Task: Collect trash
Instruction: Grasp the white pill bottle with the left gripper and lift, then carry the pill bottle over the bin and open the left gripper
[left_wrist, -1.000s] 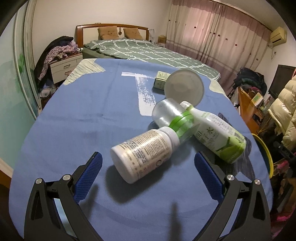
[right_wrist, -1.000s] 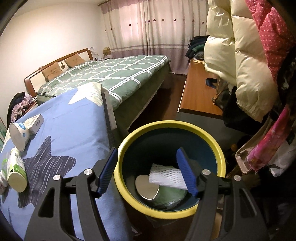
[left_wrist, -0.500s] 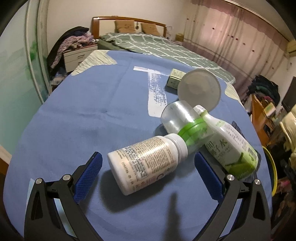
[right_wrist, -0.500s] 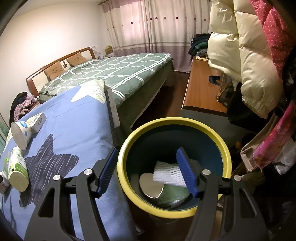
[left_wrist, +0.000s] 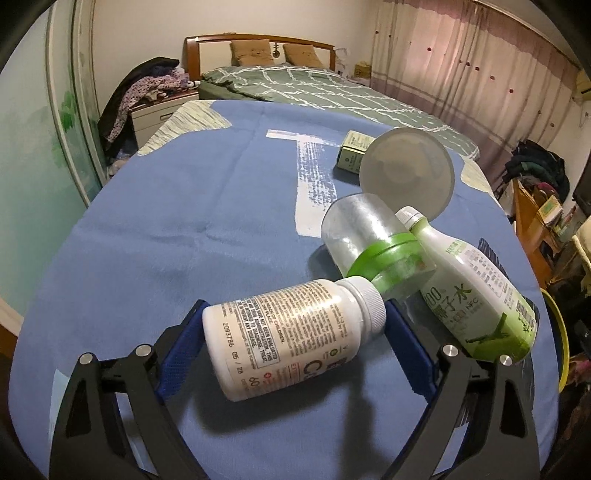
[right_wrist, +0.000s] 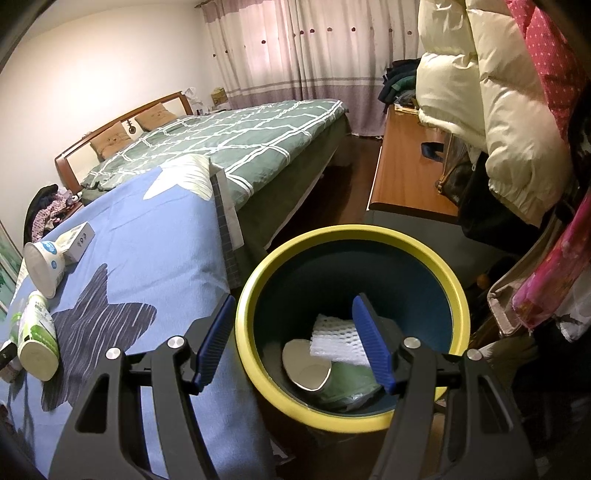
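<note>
A white pill bottle (left_wrist: 291, 336) lies on its side on the blue cloth, between the fingers of my open left gripper (left_wrist: 293, 328); the pads stand at both its ends, contact unclear. Behind it lie a clear bottle with a green band (left_wrist: 373, 247), a green-and-white drink bottle (left_wrist: 476, 295), a white cup (left_wrist: 406, 173) and a small green box (left_wrist: 351, 157). My right gripper (right_wrist: 295, 343) is open and empty over the yellow-rimmed bin (right_wrist: 351, 236), which holds a paper cup (right_wrist: 306, 365), white foam netting (right_wrist: 336, 339) and green wrapping.
The blue cloth (left_wrist: 166, 229) covers a table beside a green bed (right_wrist: 240, 144). In the right wrist view the drink bottle (right_wrist: 37, 336), cup (right_wrist: 44, 266) and a white box (right_wrist: 77, 236) lie at the left. A wooden desk (right_wrist: 406, 173) and hanging coats (right_wrist: 491, 110) stand right of the bin.
My left gripper has moved forward over the cloth, so the pill bottle now lies between its fingers. My right gripper has shifted slightly left over the bin and stays open.
</note>
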